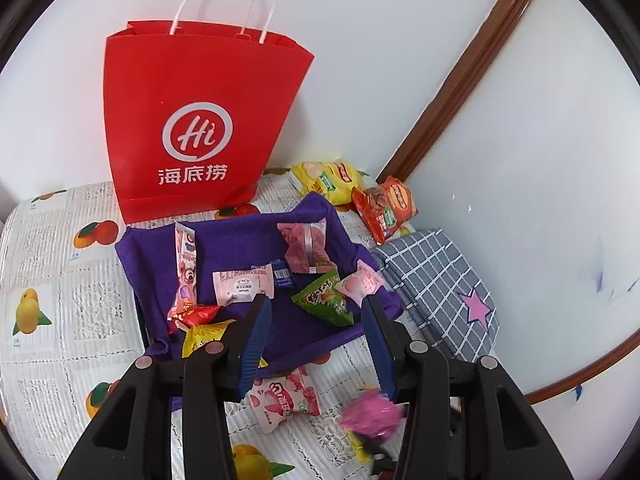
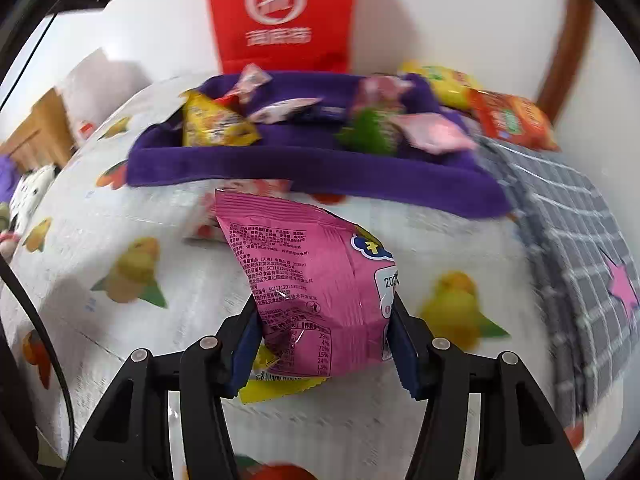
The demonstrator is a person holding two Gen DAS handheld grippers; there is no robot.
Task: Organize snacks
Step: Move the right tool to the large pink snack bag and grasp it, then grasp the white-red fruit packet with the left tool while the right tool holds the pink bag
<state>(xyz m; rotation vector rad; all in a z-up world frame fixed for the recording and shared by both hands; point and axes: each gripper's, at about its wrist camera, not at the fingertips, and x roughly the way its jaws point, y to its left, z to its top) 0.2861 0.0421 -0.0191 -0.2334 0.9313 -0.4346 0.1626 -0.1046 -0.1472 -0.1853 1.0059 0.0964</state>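
- Pink snack packet (image 2: 320, 292) sits clenched between my right tool's (image 2: 324, 344) pads, above the fruit-print table (image 2: 120, 208).
- Left tool (image 1: 316, 320) hangs released, holding nothing, over the purple tray (image 1: 236, 240).
- Step: carrying this packet in. Next I'd reach forward over the tray's near rim, then let go.

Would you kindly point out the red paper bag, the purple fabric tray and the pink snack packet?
Red paper bag (image 1: 192, 120), left wrist view, front panel.
Purple fabric tray (image 1: 240, 240), left wrist view, floor.
Pink snack packet (image 2: 316, 280), right wrist view, printed back.
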